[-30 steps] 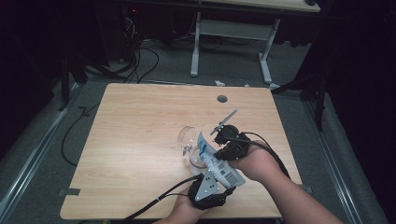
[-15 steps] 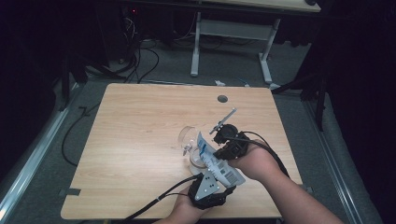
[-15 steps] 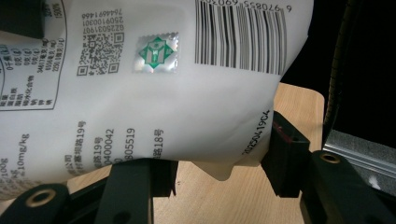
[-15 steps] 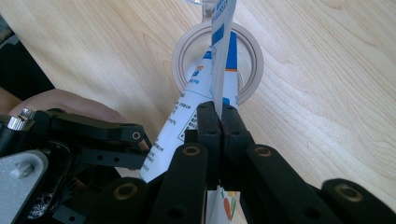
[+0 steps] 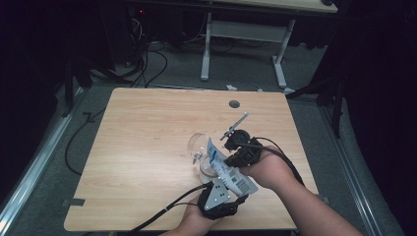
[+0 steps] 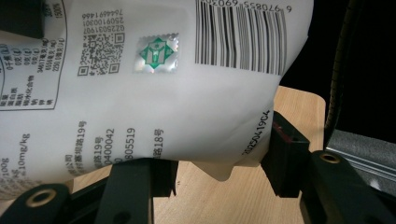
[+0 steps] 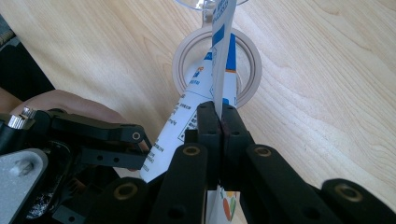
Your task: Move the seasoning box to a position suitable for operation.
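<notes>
The white pouch is gripped at its bottom by the left gripper and pinched at its edge by the right gripper (jaws clenched), tilted toward the glass at ten o'clock, seemingly for pouring.

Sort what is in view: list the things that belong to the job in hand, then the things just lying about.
In the job:
- white printed pouch, held by both grippers
- clear stemmed glass
- left gripper
- right gripper

Lying about:
- floor cables
- second table's legs behind the wooden table
</notes>
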The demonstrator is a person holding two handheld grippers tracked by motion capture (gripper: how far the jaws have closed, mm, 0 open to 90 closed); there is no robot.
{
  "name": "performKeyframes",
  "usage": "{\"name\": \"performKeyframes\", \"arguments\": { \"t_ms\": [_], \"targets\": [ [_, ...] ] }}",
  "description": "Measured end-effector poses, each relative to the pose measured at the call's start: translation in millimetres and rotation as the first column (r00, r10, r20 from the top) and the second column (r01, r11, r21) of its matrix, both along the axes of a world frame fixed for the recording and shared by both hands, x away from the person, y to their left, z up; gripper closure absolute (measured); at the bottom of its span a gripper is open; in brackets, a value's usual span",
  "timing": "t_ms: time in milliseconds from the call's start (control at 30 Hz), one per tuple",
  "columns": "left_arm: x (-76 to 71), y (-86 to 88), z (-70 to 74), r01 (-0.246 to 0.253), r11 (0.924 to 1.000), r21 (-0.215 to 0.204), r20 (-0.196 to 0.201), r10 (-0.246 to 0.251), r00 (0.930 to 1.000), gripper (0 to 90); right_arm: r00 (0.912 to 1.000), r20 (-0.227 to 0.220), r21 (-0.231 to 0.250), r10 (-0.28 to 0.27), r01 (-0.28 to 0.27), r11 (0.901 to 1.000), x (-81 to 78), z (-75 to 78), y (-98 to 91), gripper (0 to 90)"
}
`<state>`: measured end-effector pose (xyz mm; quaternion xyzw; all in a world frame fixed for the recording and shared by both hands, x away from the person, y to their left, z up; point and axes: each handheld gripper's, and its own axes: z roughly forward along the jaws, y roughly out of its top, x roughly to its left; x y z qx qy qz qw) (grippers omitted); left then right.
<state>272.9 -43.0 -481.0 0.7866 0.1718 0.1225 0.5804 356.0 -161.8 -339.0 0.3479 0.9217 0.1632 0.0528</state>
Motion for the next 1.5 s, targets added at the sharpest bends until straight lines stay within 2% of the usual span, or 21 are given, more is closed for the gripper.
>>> {"name": "performKeyframes", "arguments": {
  "t_ms": [1067, 1500],
  "targets": [
    [2.1, 0.7, 3.7, -0.006, 0.9998, -0.018, 0.001, 0.006, 1.0, 53.1, 0.9999, 0.01, -0.002, 0.008, -0.008, 1.0, 2.7, 3.7, 1.2, 89.5],
    [2.3, 0.4, 3.2, -0.006, 0.9998, -0.02, -0.001, 0.006, 1.0, 53.3, 1.0, -0.001, -0.006, 0.009, -0.009, 0.9999, 4.8, 1.4, 2.3, 89.8]
  ]
}}
